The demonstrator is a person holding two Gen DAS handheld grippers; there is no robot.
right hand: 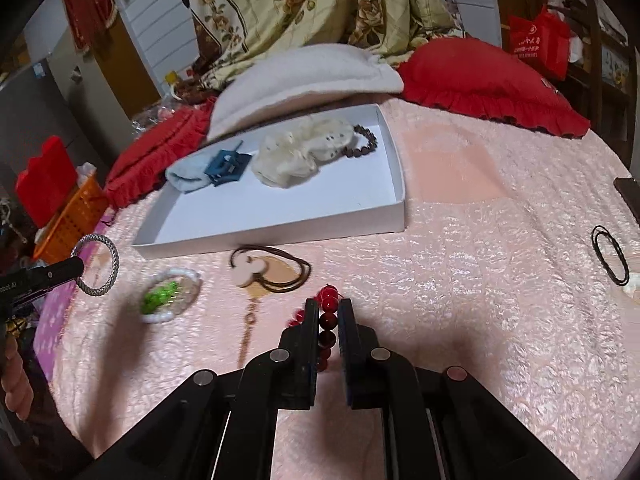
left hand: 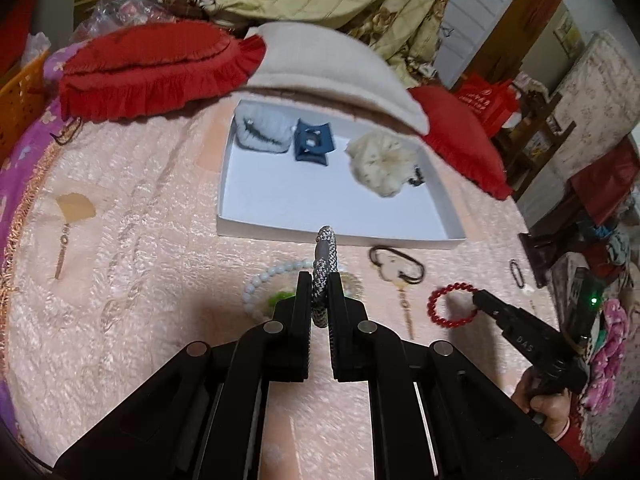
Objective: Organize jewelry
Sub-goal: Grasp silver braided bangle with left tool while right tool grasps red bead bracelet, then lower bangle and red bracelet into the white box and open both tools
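Above the bedspread (left hand: 120,320), left gripper (left hand: 320,280) clenched an upright silver bangle (left hand: 325,268); right gripper (right hand: 328,312) clenched red beads (right hand: 329,300). White tray (right hand: 280,224) held scrunchies, clip, beads.

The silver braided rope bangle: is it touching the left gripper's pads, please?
Touching: the left wrist view shows the silver braided rope bangle pinched between the left gripper pads.

left wrist: close, angled down | right wrist: same | shared: white tray (left hand: 340,236)

The tray (right hand: 276,216) lies on the bed before the pillows (right hand: 304,80). A clip (right hand: 226,166) lies in it. Necklaces (right hand: 272,270) lie in front.
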